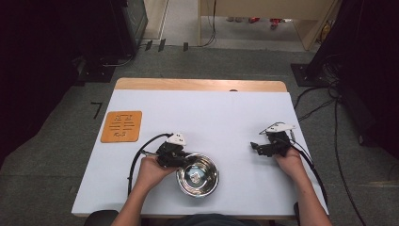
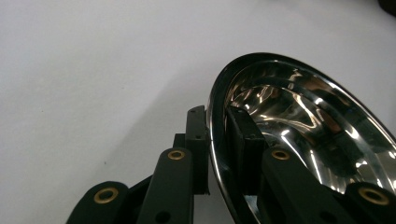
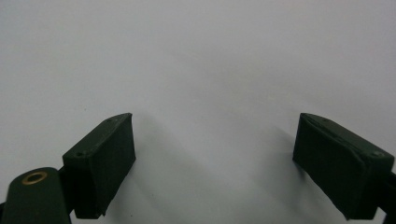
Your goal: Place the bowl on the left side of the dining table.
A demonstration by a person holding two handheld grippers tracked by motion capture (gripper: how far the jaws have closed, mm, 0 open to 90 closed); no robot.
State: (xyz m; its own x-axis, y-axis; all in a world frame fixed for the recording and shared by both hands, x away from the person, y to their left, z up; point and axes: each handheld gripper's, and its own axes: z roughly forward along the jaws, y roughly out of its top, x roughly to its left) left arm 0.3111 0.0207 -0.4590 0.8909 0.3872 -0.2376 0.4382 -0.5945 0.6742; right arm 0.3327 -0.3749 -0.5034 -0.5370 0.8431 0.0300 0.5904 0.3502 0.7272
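Observation:
A shiny steel bowl [image 1: 210, 170] stands on the white table [image 1: 211, 113] near its front edge, left of centre. My left gripper [image 1: 187, 161] comes at it from the left and is shut on its left rim. In the left gripper view one jaw lies outside the bowl [image 2: 299, 107] and the other inside, with the rim pinched at my left gripper [image 2: 215, 120]. My right gripper [image 1: 255, 147] rests to the right of the bowl, well apart from it, pointing left. The right gripper view has my right gripper [image 3: 215, 140] open wide over bare white table with nothing between the jaws.
An orange square mat [image 1: 121, 126] with a cut pattern lies at the table's left side. A wooden strip [image 1: 202, 85] runs along the far edge. Cables [image 1: 320, 108] trail on the grey floor at the right, and dark equipment stands on both sides.

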